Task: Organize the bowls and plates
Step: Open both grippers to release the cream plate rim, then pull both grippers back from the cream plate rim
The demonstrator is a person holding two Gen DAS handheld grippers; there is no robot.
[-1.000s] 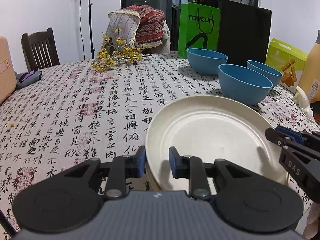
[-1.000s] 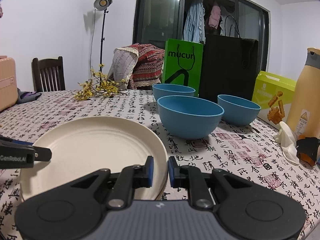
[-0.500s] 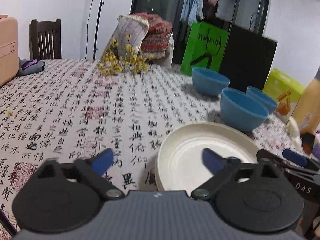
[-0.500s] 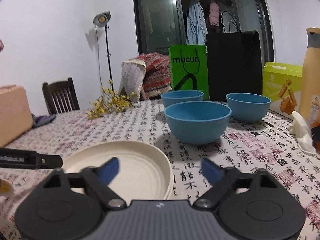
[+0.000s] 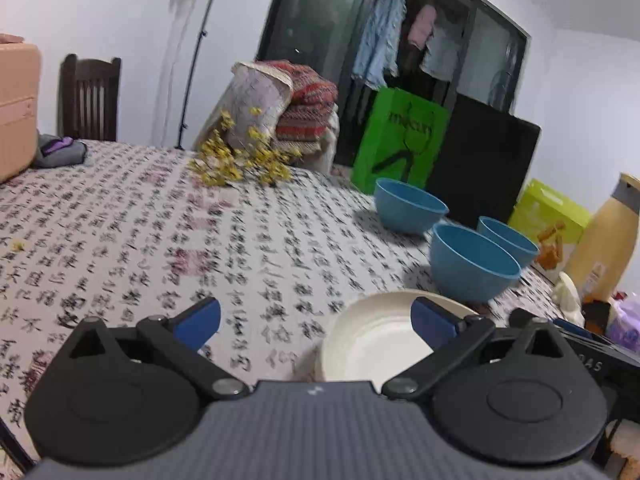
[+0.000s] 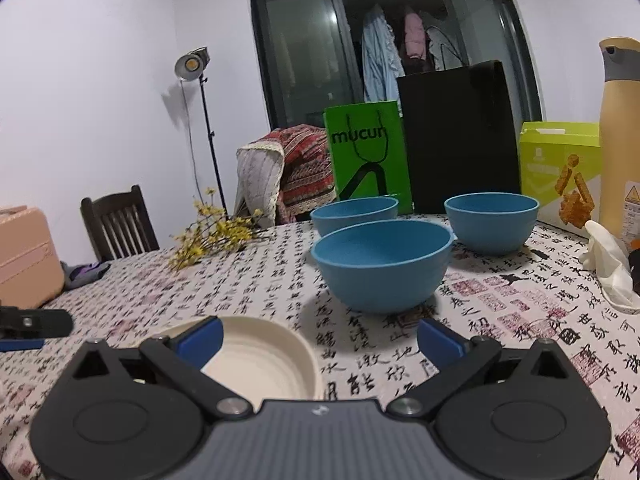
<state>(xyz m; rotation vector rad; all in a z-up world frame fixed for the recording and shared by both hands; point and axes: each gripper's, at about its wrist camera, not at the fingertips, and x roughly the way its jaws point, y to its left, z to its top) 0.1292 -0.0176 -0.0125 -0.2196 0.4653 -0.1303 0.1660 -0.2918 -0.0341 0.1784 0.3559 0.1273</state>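
Observation:
A cream plate (image 5: 372,340) lies on the patterned tablecloth (image 5: 160,240) near the front edge; it also shows in the right wrist view (image 6: 260,364). Three blue bowls stand behind it: a near bowl (image 6: 382,264), a far left bowl (image 6: 354,210) and a far right bowl (image 6: 492,220). The same bowls show in the left wrist view, the near one (image 5: 472,266) closest to the plate. My left gripper (image 5: 316,318) is open and empty, above and left of the plate. My right gripper (image 6: 320,338) is open and empty, above the plate's right side.
A green bag (image 6: 366,152) and a black bag (image 6: 460,136) stand behind the bowls. A green box (image 6: 560,172), a tan bottle (image 6: 620,140) and a white glove (image 6: 608,264) sit at the right. Yellow flowers (image 5: 240,160) and a pink case (image 6: 24,256) lie at the left.
Both grippers opened and let go of the plate's rim, then pulled back and up. The plate now rests on the table, smaller and lower in both views.

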